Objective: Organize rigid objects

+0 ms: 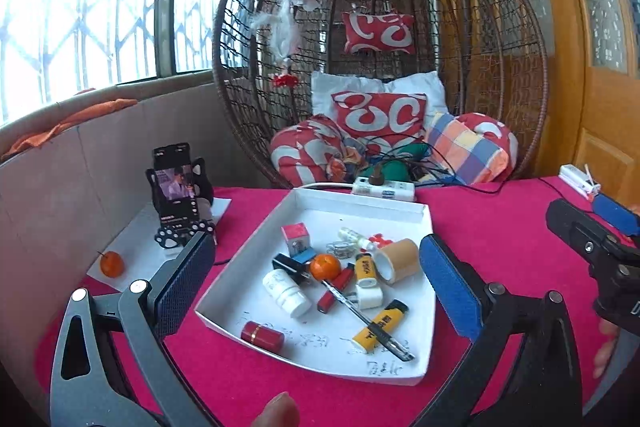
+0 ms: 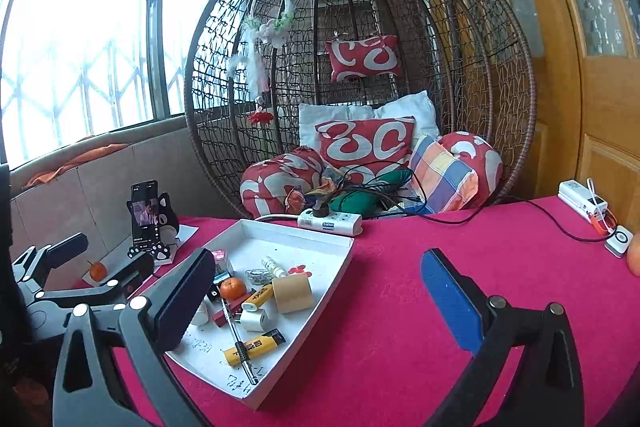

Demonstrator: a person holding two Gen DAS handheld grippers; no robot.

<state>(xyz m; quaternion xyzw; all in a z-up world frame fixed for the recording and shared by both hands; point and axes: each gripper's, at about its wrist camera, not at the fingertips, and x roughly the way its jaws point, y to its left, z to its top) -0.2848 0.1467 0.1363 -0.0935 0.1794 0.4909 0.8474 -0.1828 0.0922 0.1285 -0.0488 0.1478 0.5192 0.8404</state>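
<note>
Spread wide and empty, the left gripper [image 1: 316,275] hovers over a white tray [image 1: 424,347] of clutter. Beside it, the right gripper [image 2: 320,295] gapes above red cloth [image 2: 400,307].

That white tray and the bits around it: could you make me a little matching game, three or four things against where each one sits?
Things:
1. small orange
2. red cylinder
3. phone
4. power strip

Places:
A. beyond the far wall of the white tray
B. in the middle of the tray, among the clutter
C. upright in a cat-shaped stand, left of the tray
D. at the tray's near left rim

Pairs: 1-B, 2-D, 3-C, 4-A
</note>
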